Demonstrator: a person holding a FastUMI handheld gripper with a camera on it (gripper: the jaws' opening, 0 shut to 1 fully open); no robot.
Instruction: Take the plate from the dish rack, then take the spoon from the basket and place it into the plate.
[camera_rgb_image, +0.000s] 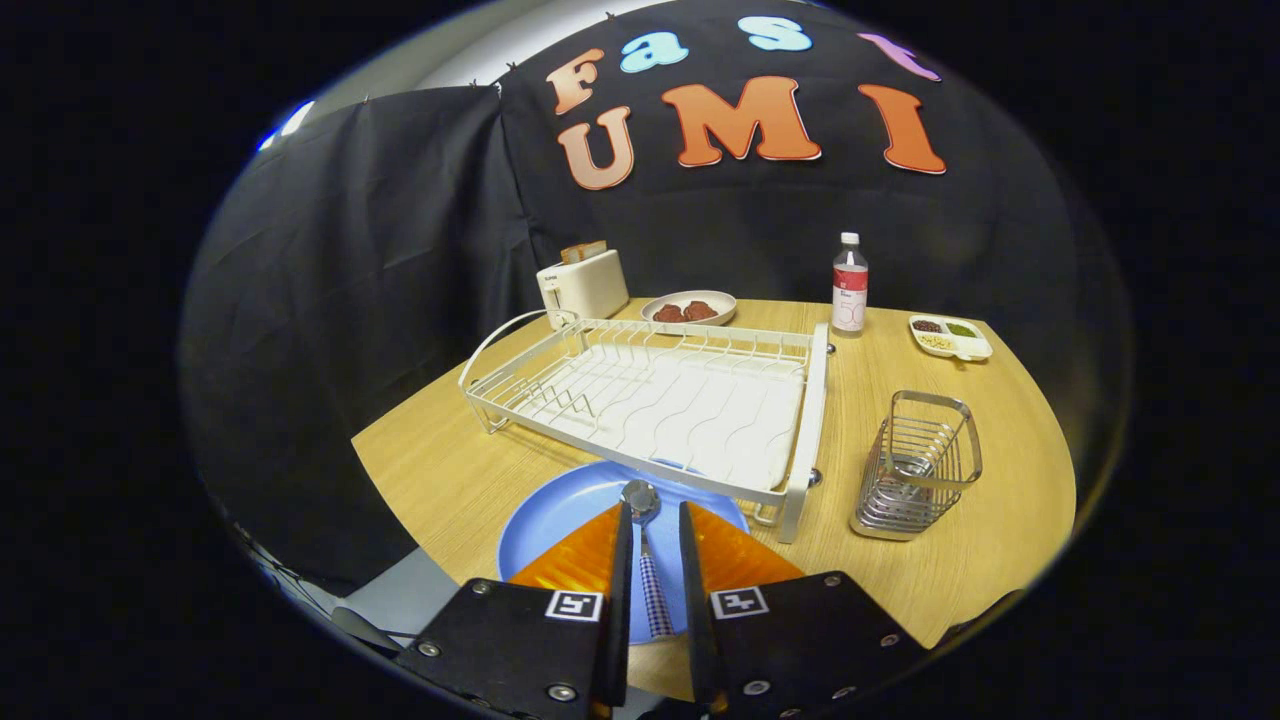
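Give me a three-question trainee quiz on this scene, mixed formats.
1. True or false: the white wire dish rack holds a plate.
2. The checked-handled metal spoon lies: A) in the steel wire basket B) between the gripper fingers, over the round blue plate C) beside the white toaster.
3. Fill in: the basket stands to the ____ of the rack.

Key: 1 false; 2 B; 3 right.

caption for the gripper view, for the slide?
Hand-held gripper open astride spoon on blue plate, before the dish rack.

Black cloth wall (400, 250) behind light wood table (1000, 470); pale wall strip (480, 60) above cloth.
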